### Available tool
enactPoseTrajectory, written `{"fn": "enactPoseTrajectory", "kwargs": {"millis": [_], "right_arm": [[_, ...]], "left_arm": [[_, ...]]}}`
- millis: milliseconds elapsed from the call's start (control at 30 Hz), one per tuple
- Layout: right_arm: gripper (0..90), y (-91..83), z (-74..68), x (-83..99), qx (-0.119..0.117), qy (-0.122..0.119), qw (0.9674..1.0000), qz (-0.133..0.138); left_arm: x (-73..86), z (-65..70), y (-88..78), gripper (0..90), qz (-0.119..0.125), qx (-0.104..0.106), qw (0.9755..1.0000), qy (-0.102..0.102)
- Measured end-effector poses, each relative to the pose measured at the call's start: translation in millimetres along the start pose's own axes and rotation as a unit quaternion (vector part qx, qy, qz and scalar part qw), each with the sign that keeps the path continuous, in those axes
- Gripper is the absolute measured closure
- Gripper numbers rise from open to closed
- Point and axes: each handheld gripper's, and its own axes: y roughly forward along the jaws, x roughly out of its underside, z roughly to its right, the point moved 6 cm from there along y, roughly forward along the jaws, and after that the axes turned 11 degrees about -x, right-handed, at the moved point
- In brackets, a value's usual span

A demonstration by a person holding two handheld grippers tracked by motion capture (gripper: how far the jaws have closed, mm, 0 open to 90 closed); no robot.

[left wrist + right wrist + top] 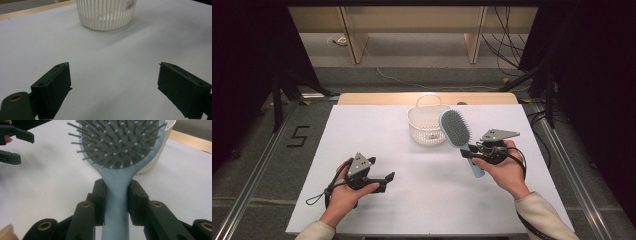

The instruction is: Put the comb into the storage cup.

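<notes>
Behind the brush head, part of the white basket (428, 126) is hidden, and the top of the brush (117, 142) is cut off in the right gripper view. White cloth covers the table (377, 145), with grey floor and black curtains around. The right gripper (116, 195) is clamped on the blue brush handle, holding it up beside the basket. The left gripper (113, 87) has its jaws wide apart over bare cloth.
</notes>
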Motion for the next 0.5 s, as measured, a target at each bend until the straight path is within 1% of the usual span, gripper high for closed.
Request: {"fn": "enactPoseTrajectory", "kwargs": {"millis": [367, 500], "right_arm": [[71.0, -3.6, 2.0, -6.0, 0.009, 0.000, 0.9996, 0.025], [71.0, -4.0, 2.5, -6.9, 0.010, 0.000, 0.9996, 0.028]], "left_arm": [[-0.1, 0.0, 0.0, 10.8, 0.000, 0.000, 1.0000, 0.000], [-0.1, -0.3, 0.0, 10.8, 0.000, -0.001, 1.0000, 0.000]]}}
